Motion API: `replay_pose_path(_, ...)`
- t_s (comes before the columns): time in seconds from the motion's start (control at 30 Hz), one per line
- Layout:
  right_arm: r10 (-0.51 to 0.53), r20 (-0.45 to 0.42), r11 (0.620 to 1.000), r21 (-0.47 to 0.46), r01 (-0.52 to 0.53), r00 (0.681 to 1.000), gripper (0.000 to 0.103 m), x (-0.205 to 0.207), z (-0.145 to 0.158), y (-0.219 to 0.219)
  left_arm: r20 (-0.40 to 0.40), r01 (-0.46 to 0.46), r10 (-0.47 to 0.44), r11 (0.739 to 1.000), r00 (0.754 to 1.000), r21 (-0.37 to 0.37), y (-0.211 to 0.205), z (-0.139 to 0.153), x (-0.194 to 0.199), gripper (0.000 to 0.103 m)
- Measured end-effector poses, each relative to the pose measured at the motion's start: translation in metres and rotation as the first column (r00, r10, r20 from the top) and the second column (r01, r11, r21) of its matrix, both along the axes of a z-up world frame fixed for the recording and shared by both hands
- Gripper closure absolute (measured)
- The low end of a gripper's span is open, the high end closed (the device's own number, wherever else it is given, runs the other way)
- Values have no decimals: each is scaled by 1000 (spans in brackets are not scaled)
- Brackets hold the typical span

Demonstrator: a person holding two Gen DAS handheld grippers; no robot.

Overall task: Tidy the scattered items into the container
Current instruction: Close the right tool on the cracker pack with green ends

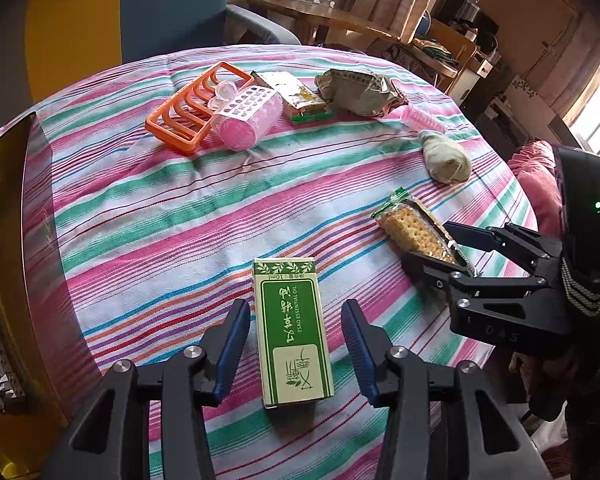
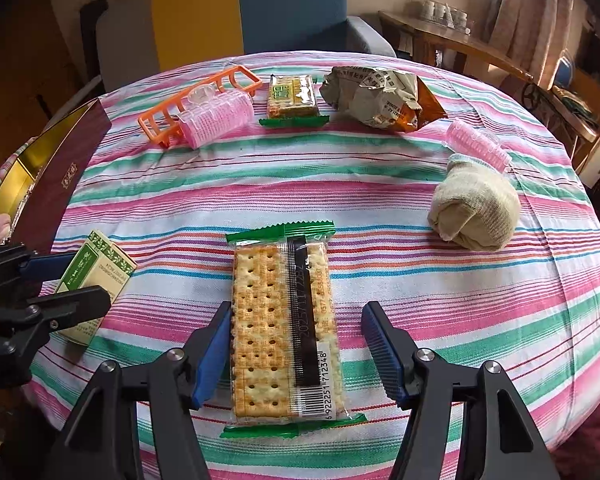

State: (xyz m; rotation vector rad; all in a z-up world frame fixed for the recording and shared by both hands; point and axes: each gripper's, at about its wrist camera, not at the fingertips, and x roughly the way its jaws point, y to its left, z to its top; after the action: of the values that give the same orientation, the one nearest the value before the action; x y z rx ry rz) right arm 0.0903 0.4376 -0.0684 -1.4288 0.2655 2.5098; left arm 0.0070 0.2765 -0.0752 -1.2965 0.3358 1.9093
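A green-and-white essential oil box [image 1: 292, 332] lies flat on the striped cloth between the fingers of my left gripper [image 1: 294, 308]. There is a small gap on each side, so the jaws are open. A clear cracker pack with green ends [image 2: 284, 328] lies between the fingers of my right gripper [image 2: 298, 308]. Its left pad is at the pack's edge and its right pad stands clear. In the left wrist view, the right gripper [image 1: 430, 242] straddles the cracker pack [image 1: 412, 228]. The maroon container with a gold inside [image 2: 84, 136] stands at the table's left edge.
At the far side lie an orange rack [image 1: 188, 112], a big pink roller [image 1: 244, 120], a second cracker pack [image 1: 300, 100] and a crumpled snack bag [image 1: 360, 92]. A small pink roller [image 1: 424, 118] and a rolled sock [image 1: 446, 158] lie to the right. A blue chair [image 2: 292, 4] stands behind.
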Motion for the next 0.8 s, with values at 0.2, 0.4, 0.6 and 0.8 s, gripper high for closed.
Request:
replay_pose_path(0.2,-34,-31,999,-4,34,999,51,6,1,0,-22,-20,20,1000,1000,13,-8,-5,7,65)
replay_pose_path(0.4,-51,-26,999,-16,50,998,52,7,1,-3,7,-20,20,1000,1000,11,-7,-5,6,58)
replay_pose_path(0.6,-59,-3,998,-7,59,998,50,5,1,-7,49,-40,38,999,998,31,-7,-5,1,55)
replay_pose_path(0.8,-94,-13,996,0,94,996,50,8,0,-10,11,-39,39,999,999,27,-13,-4,6,65)
